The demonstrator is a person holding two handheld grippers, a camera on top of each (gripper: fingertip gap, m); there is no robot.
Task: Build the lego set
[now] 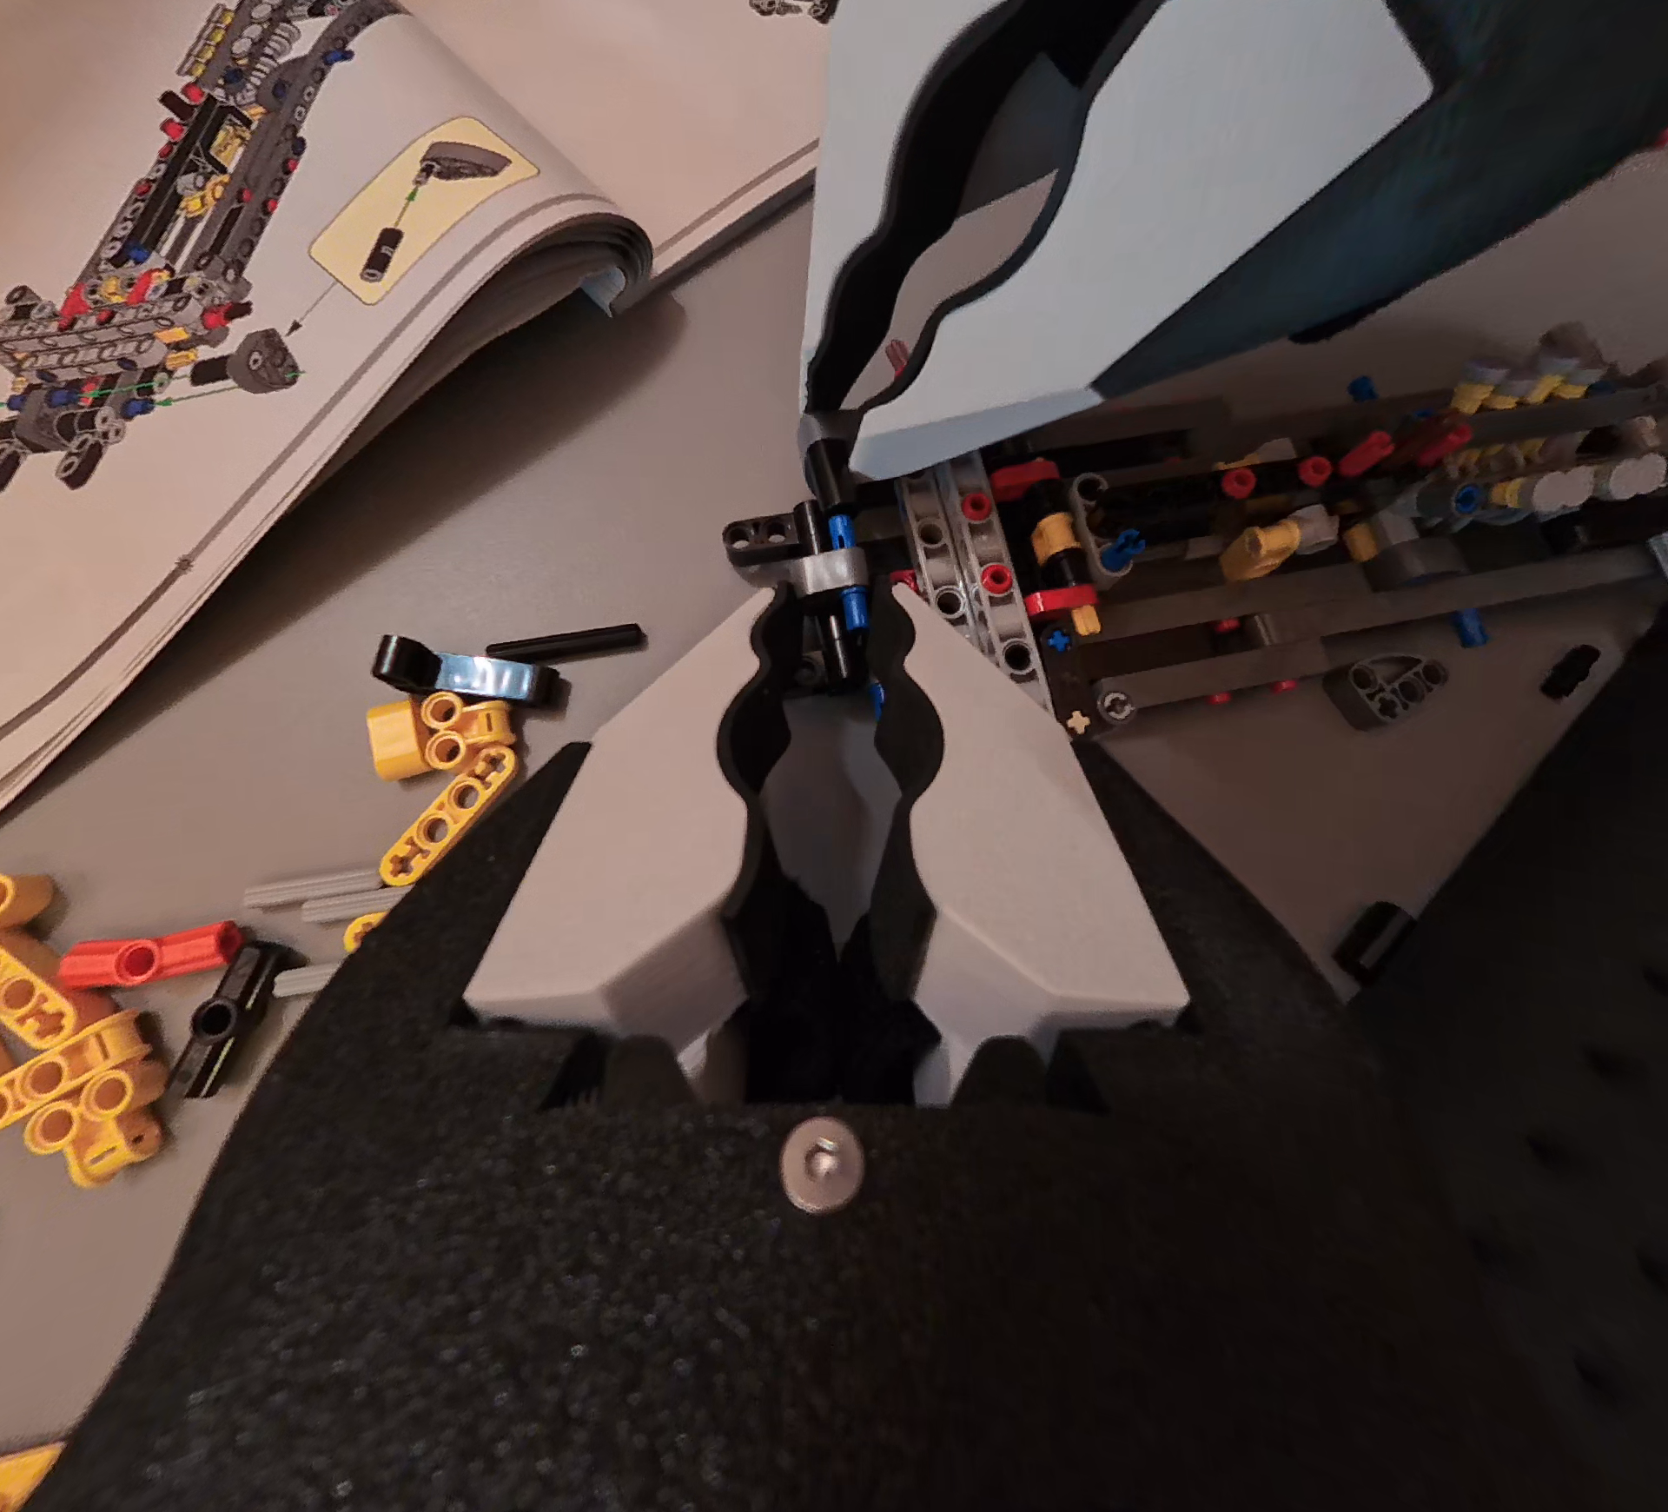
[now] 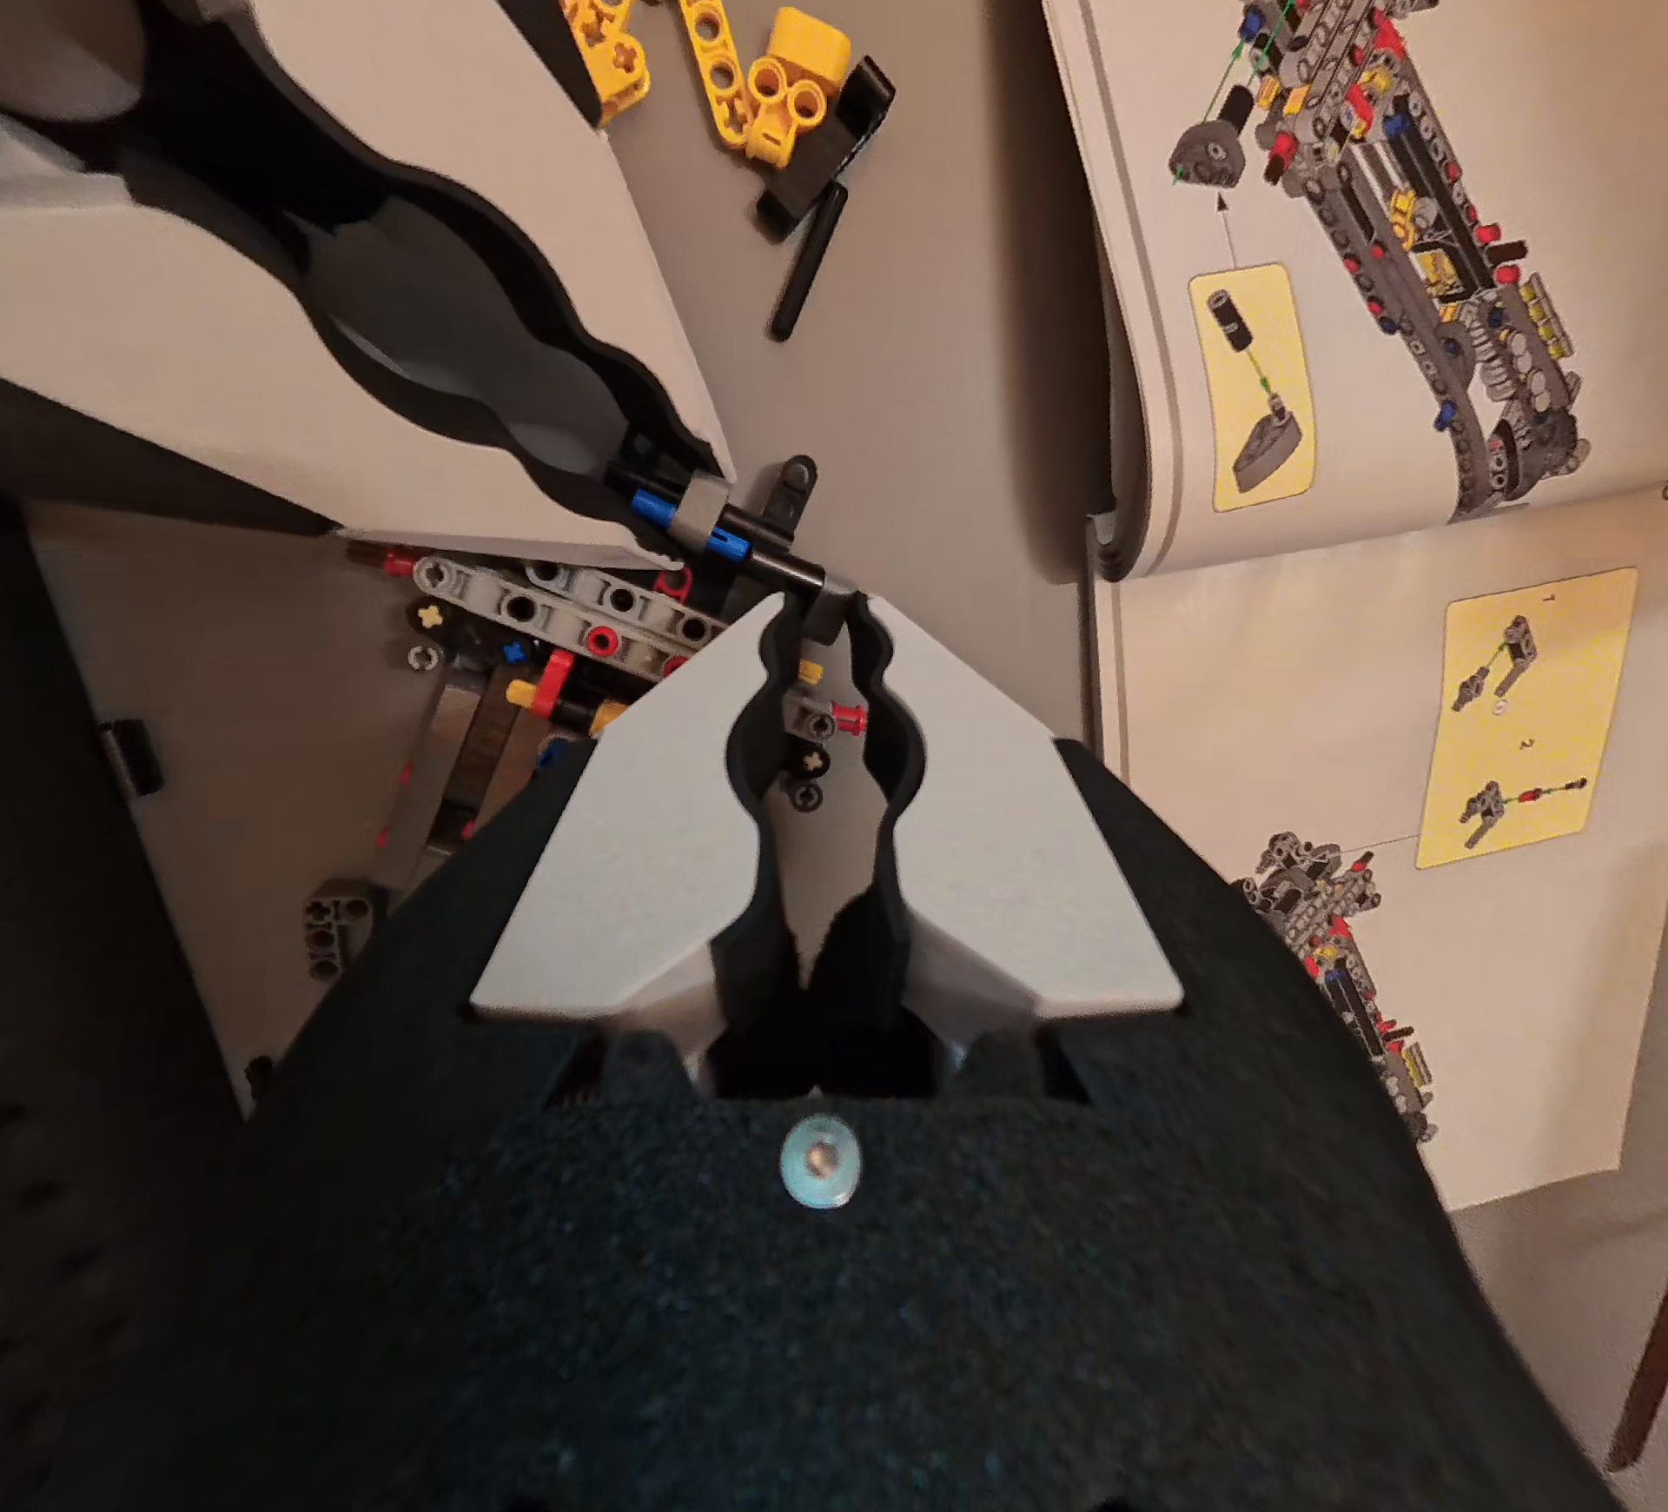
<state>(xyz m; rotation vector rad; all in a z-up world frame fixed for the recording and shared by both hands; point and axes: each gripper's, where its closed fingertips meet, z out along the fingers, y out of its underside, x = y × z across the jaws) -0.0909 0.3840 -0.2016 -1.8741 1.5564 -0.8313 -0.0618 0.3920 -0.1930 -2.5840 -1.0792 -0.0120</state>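
Both tools meet at one end of the half-built model. Left tool (image 1: 835,611), with smooth pale-grey wedge fingers lined by wavy black rubber pads, pinches a thin black rod (image 1: 838,638) that carries a blue pin (image 1: 844,557) and a small grey sleeve (image 1: 826,570), near the centre of the left wrist view. Right tool (image 2: 817,611), of the same shape and mounted on a grainy black body, pinches a grey connector (image 2: 826,602) at the other end of that rod, at mid-frame in its own view. The model (image 1: 1264,566) is a long frame of dark beams with holed grey strips and red, yellow and blue pegs; it lies on the matte grey table (image 1: 560,457), stretching to the right edge of the left wrist view. Loose yellow holed beams (image 1: 451,819), a glossy black curved piece (image 1: 469,670) and a red tube (image 1: 153,954) lie scattered at lower left. An open instruction booklet (image 1: 379,114), its pages bowed, fills the upper left.
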